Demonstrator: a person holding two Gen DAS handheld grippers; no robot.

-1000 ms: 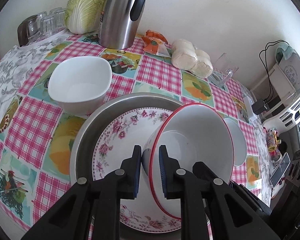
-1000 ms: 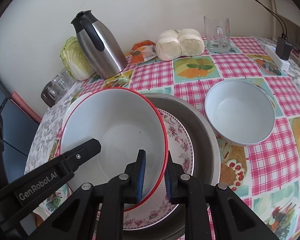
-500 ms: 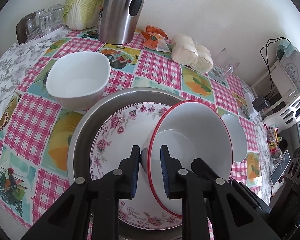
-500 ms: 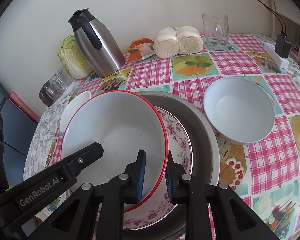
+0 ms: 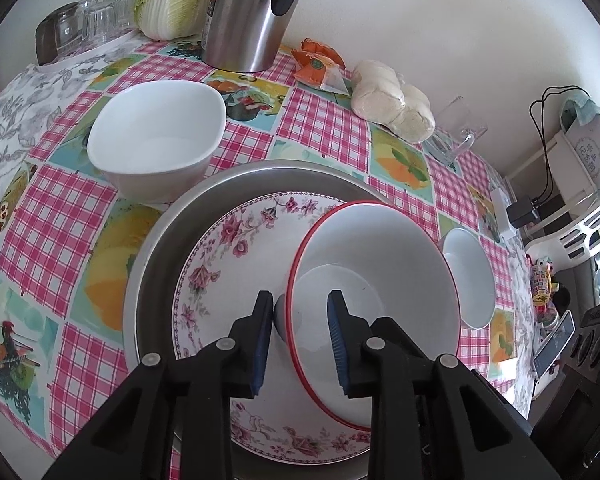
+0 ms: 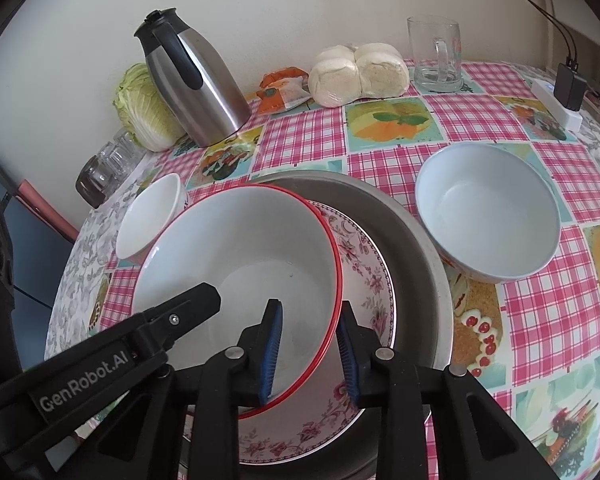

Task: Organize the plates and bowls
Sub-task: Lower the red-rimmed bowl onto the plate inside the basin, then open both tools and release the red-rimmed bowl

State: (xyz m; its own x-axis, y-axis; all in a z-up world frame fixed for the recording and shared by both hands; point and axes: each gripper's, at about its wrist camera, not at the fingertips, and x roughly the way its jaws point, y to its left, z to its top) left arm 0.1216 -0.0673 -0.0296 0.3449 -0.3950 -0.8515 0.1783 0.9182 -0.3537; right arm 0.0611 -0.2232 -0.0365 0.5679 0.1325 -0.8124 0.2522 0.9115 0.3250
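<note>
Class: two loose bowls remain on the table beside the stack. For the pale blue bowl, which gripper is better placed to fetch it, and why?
Probably the right gripper. Both are opening off the red-rimmed bowl, and the blue bowl sits on the right's side; the left gripper is nearer the white bowl.

Round tabletop (image 6: 384, 148) w/ pink-check oilcloth, fruit & veg picture squares; grey leaf-print cloth (image 5: 16, 92) shows at its left edge. Plain cream wall (image 6: 300, 4) right behind, lit by soft daylight, no hard shadows. Black cables (image 5: 548, 120) run down the wall on the right to a black plug adapter (image 6: 569, 84) on a white power strip (image 6: 556, 104). White slatted plastic rack (image 5: 584, 232) stands beside the table on that side. Blue surface (image 6: 40, 248) below the table's left edge, can't tell what it is.
</note>
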